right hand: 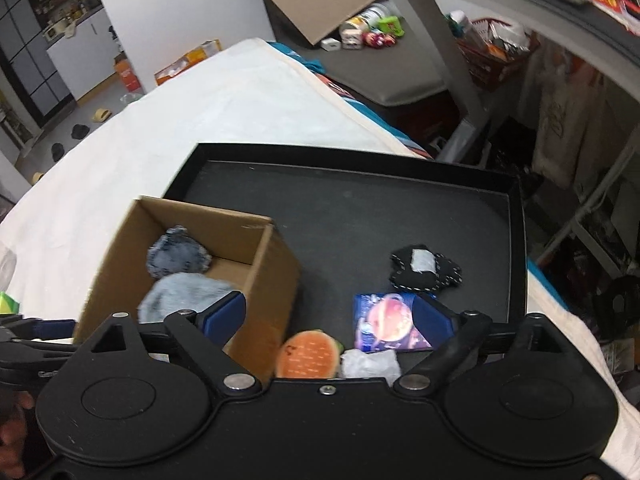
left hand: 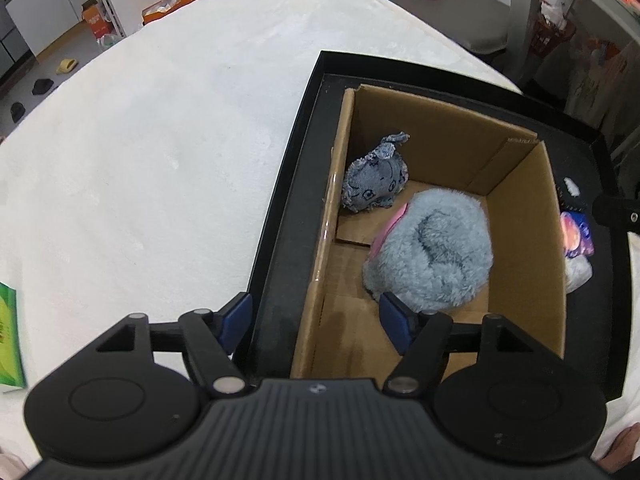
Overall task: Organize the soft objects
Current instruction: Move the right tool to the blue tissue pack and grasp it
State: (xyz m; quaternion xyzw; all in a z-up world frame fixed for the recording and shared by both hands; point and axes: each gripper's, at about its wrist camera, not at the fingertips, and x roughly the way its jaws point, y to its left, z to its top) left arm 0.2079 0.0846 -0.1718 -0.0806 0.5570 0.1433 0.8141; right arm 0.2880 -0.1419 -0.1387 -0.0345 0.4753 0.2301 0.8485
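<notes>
An open cardboard box (left hand: 524, 216) stands in a black tray (left hand: 280, 240) on a white-covered bed. In the box lie a fluffy light-blue plush (left hand: 436, 248) and a small denim toy (left hand: 376, 184). My left gripper (left hand: 316, 320) is open and empty above the box's near left wall. In the right wrist view the box (right hand: 272, 280) is at the left with the plush (right hand: 180, 296) and denim toy (right hand: 176, 258) inside. My right gripper (right hand: 332, 316) is open and empty above an orange burger-like plush (right hand: 310, 354), a white soft lump (right hand: 370, 362) and a purple planet-print pouch (right hand: 390, 324).
A black stitched soft item (right hand: 426, 266) lies on the tray floor (right hand: 360, 216) at the right. A green packet (left hand: 10, 340) lies on the white cover (left hand: 160, 140) at the left. Shelves and clutter stand beyond the bed's right side.
</notes>
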